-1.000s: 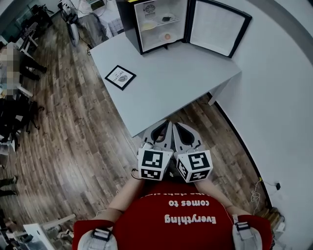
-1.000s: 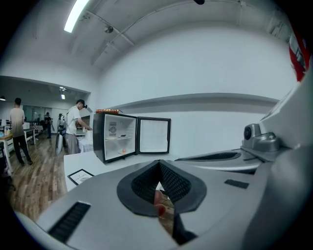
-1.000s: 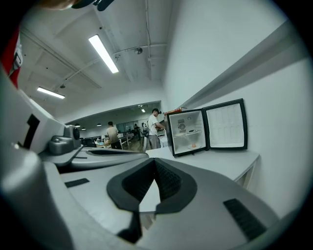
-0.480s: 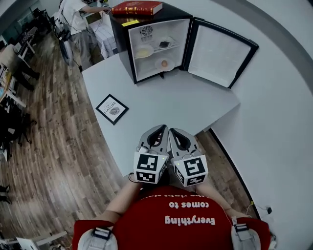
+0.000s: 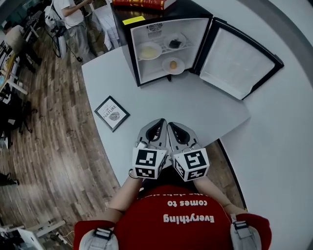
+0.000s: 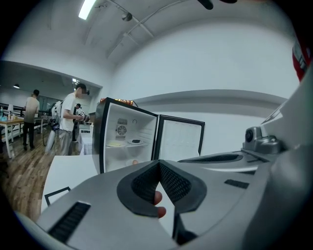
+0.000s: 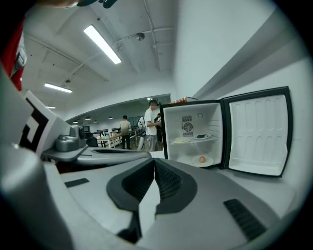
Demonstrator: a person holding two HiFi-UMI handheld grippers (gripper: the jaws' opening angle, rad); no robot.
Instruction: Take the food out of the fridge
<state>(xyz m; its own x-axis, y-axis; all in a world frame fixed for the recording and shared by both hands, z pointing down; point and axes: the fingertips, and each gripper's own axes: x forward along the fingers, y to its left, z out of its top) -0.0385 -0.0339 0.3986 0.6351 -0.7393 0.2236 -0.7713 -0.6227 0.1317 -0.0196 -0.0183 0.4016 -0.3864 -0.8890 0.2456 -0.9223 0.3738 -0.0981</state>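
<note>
Closest in are the two grippers, held side by side over the near edge of the white table (image 5: pixel 195 110). The left gripper (image 5: pixel 159 123) has its jaws pinched together at the tips with nothing in them. Same deal with the right gripper (image 5: pixel 172 126): closed tight and empty. Both point toward the fridge.

A bit further out on the left side of the table lies a small framed picture (image 5: pixel 112 113), flat.

At the far end of the table stands the mini fridge (image 5: pixel 152 68), with its door (image 5: pixel 239 63) swung wide open to the right. The food is all inside, well away from both grippers: a pale plate (image 5: pixel 149 50) and a dish with something dark (image 5: pixel 174 42) on the upper shelf, and a plate with a small round orange-brown thing (image 5: pixel 173 65) below. A red book (image 5: pixel 144 3) sits on top of the fridge. Beyond that, a person in a white shirt (image 5: pixel 71 14) stands on the wood floor.
</note>
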